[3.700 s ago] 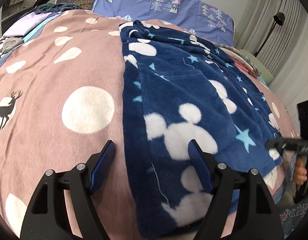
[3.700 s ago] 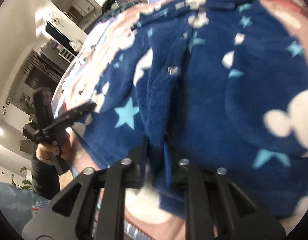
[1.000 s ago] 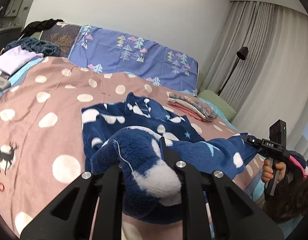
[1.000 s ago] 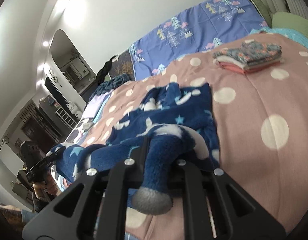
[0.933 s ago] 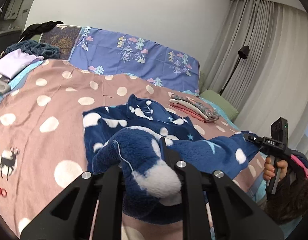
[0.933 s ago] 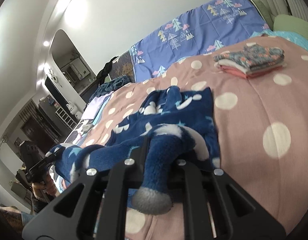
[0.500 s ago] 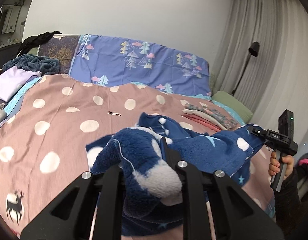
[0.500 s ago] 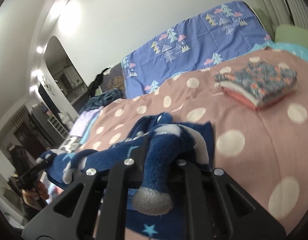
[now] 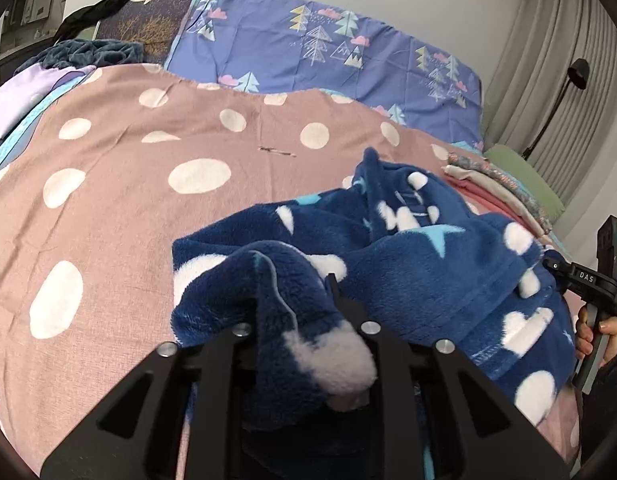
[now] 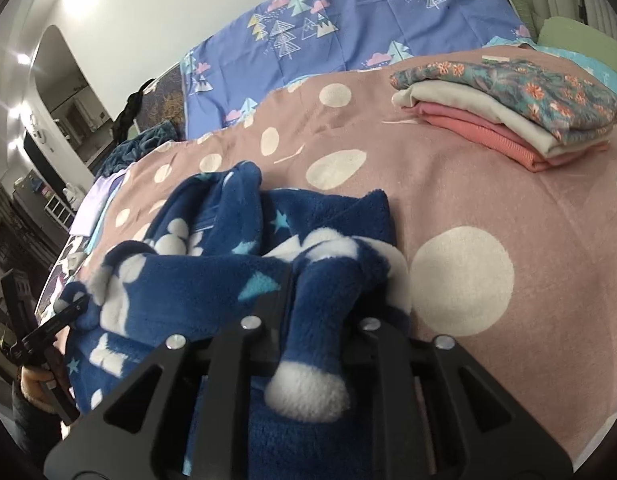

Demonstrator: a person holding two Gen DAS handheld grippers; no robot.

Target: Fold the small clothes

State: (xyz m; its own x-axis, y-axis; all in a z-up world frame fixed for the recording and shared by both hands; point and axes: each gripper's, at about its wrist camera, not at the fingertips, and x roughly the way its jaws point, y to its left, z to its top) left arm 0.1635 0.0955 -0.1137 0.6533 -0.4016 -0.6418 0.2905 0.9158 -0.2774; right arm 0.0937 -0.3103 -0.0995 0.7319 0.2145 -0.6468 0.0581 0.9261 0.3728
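A navy fleece garment (image 9: 408, 272) with white mouse heads and pale blue stars lies bunched on the pink dotted bedcover (image 9: 148, 184). My left gripper (image 9: 292, 300) has a thick fold of its left edge between its fingers; the jaws are opening but the fleece still fills them. My right gripper (image 10: 324, 292) holds the opposite edge of the garment (image 10: 196, 272) the same way, jaws also opening. Each gripper shows in the other's view: the right gripper (image 9: 564, 272) at the garment's right end, the left gripper (image 10: 74, 306) at its left end, each in a hand.
A stack of folded clothes (image 10: 508, 120) sits on the bedcover to the far right. A blue tree-print pillow (image 9: 328, 48) lines the head of the bed. Loose clothes (image 9: 80, 54) are heaped at the far left. A floor lamp (image 9: 576, 72) and curtains stand beyond the right side.
Both grippers have carried the garment's held edge forward toward the head of the bed and lower, doubling it over itself. The fleece now sags closer to the bedcover.
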